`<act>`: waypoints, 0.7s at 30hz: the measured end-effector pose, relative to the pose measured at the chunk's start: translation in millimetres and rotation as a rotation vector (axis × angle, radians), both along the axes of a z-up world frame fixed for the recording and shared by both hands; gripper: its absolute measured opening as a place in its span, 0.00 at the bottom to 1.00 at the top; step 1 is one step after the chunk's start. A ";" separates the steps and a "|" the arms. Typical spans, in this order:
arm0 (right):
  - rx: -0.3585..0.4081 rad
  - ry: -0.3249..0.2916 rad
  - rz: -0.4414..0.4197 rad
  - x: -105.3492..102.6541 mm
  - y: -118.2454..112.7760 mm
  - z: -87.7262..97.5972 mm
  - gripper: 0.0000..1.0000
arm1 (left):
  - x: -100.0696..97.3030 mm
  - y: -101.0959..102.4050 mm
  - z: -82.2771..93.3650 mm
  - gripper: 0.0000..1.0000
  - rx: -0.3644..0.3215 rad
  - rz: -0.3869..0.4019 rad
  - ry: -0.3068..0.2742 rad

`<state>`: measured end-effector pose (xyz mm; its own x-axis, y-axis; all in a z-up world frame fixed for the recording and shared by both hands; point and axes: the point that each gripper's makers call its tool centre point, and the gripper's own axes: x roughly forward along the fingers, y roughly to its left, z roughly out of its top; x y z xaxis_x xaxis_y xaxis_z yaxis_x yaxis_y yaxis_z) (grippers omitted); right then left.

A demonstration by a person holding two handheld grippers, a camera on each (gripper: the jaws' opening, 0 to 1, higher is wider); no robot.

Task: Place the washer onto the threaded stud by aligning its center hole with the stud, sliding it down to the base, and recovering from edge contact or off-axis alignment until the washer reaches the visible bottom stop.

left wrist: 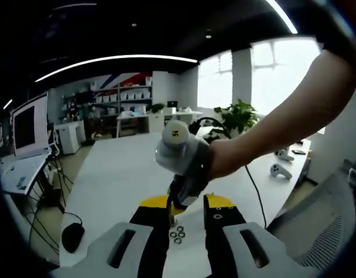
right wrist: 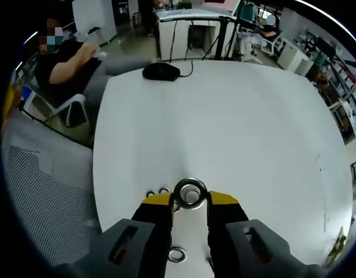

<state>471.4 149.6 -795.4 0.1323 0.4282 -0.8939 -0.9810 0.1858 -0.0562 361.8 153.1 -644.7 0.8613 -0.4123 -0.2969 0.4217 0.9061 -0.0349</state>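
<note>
While the right gripper [right wrist: 189,200] jaws are clamping the washer [right wrist: 190,192] rim, seemingly thin, rigid, slippery, the left gripper [left wrist: 186,213] jaws are standing apart.

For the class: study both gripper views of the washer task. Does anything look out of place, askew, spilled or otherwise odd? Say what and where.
Nothing is damaged or spilled. A few loose washers lie scattered on the white table rather than in a tray, between the left gripper jaws. The right gripper holds a washer whose ring faces the camera, so it looks tilted.
</note>
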 end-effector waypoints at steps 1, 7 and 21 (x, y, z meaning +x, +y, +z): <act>-0.007 0.003 0.001 0.1 -0.6 -1.3 0.23 | 0.1 0.4 0.0 0.20 -0.002 0.001 0.001; -0.031 0.011 0.006 -1.0 -4.2 -5.5 0.23 | -0.2 -0.2 0.0 0.20 -0.001 -0.003 0.001; -0.058 0.027 -0.006 -0.9 -9.0 -14.4 0.25 | -0.5 -1.1 -1.7 0.20 0.003 -0.007 0.008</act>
<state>470.5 140.6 -809.8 0.1103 0.3752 -0.9203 -0.9812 0.1886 -0.0407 361.3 151.9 -646.4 0.8559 -0.4176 -0.3051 0.4278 0.9031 -0.0361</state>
